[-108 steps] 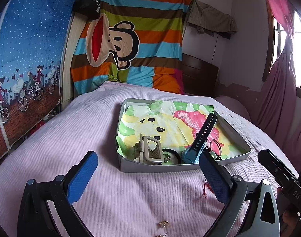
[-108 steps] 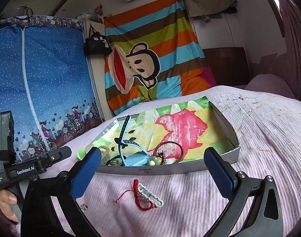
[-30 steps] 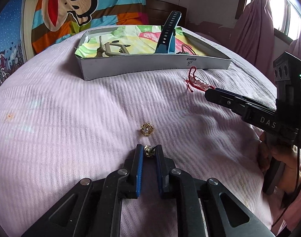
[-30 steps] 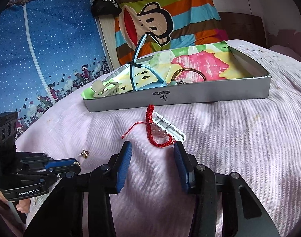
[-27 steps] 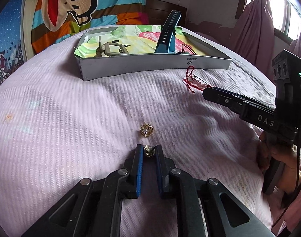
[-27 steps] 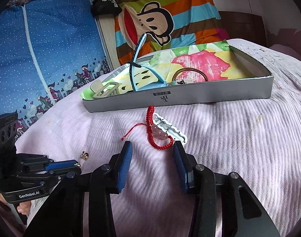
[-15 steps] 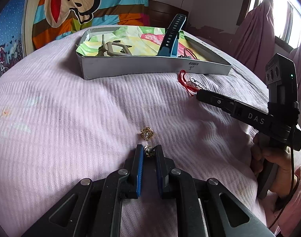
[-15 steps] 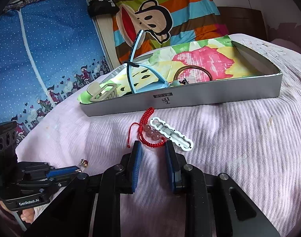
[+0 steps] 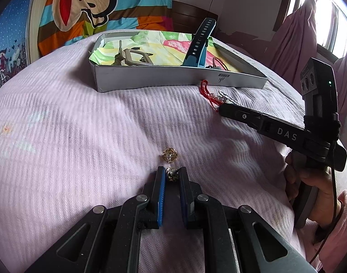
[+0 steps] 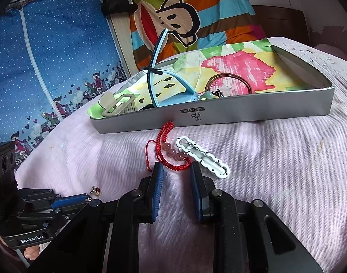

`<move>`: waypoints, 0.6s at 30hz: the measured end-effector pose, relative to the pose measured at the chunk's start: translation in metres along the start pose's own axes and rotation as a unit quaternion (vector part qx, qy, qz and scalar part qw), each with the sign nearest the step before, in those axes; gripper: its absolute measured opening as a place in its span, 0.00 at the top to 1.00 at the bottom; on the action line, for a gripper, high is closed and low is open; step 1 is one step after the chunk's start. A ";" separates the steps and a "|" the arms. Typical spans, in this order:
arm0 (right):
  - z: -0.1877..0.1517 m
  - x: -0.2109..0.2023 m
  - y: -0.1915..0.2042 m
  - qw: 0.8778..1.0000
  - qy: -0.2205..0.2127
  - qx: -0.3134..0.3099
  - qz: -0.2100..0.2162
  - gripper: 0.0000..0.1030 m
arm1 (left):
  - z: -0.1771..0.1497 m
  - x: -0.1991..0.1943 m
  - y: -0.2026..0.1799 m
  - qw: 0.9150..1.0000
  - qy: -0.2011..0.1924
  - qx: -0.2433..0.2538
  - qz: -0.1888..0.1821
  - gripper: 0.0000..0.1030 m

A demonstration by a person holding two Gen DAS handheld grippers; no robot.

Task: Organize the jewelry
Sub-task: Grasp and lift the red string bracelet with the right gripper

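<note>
moved: the right gripper (image 10: 174,167) has come forward to the red bracelet (image 10: 167,150) and its jaws have just been closing, from wide to narrow; the left gripper (image 9: 172,174) has kept its place.
left gripper: jaws nearly together, pinching one gold earring (image 9: 172,174) at the tips, low on the pink bedspread (image 9: 71,125).
earrings: two in the left wrist view; the second earring (image 9: 169,155) lies loose just beyond the held one.
right gripper: jaws narrowed on either side of the bracelet's near loop; the cord lies between the tips, but whether the pads press it i cannot tell.
bracelet: one, red cord with three pink beads, on the bedspread just before the box (image 10: 253,111).
white clip: one white clip (image 10: 203,157) just right of the bracelet, touching its beads.
box: one shallow grey box with bright paper lining (image 10: 241,68), beyond both grippers.
in the box: one beige claw clip (image 10: 117,105) at the left, one blue watch strap (image 10: 159,75) standing up, one brown ring-shaped band (image 10: 228,79) right of it.
hand: one hand (image 9: 310,182) on the right gripper's handle in the left wrist view.
</note>
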State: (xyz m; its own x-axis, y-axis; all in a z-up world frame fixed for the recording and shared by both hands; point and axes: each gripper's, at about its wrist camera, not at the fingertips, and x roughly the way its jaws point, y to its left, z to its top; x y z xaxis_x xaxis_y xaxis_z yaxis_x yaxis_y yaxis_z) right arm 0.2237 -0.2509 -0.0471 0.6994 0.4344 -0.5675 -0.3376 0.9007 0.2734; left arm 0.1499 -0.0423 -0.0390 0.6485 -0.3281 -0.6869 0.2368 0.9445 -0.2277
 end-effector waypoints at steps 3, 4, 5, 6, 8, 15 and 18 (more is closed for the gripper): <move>0.002 0.002 0.000 1.000 0.001 0.003 0.004 0.79 | 0.000 -0.003 0.003 1.000 -0.007 -0.009 -0.004 0.89; 0.002 0.003 -0.001 1.000 0.001 0.005 0.005 0.79 | 0.001 -0.004 0.004 1.000 -0.009 -0.013 -0.005 0.89; 0.003 0.004 -0.001 1.000 0.002 0.006 0.006 0.79 | 0.001 -0.004 0.005 1.000 -0.011 -0.016 -0.006 0.89; 0.004 0.005 -0.001 1.000 0.003 0.007 0.006 0.79 | 0.002 -0.004 0.006 1.000 -0.012 -0.019 -0.006 0.89; 0.005 0.006 0.000 1.000 0.004 0.007 0.008 0.79 | 0.003 -0.003 0.006 1.000 -0.013 -0.020 -0.006 0.89; 0.005 0.010 0.004 1.000 0.004 0.000 0.008 0.87 | 0.005 -0.002 0.005 1.000 -0.017 -0.023 -0.006 0.89; 0.004 0.010 0.004 1.000 0.004 0.001 0.010 0.91 | 0.004 -0.003 0.006 1.000 -0.019 -0.024 -0.007 0.89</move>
State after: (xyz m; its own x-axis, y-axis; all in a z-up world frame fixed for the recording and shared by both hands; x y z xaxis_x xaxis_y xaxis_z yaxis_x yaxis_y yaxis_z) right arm 0.2322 -0.2430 -0.0487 0.6878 0.4531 -0.5672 -0.3513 0.8915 0.2861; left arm 0.1524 -0.0352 -0.0351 0.6725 -0.3410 -0.6569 0.2118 0.9391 -0.2707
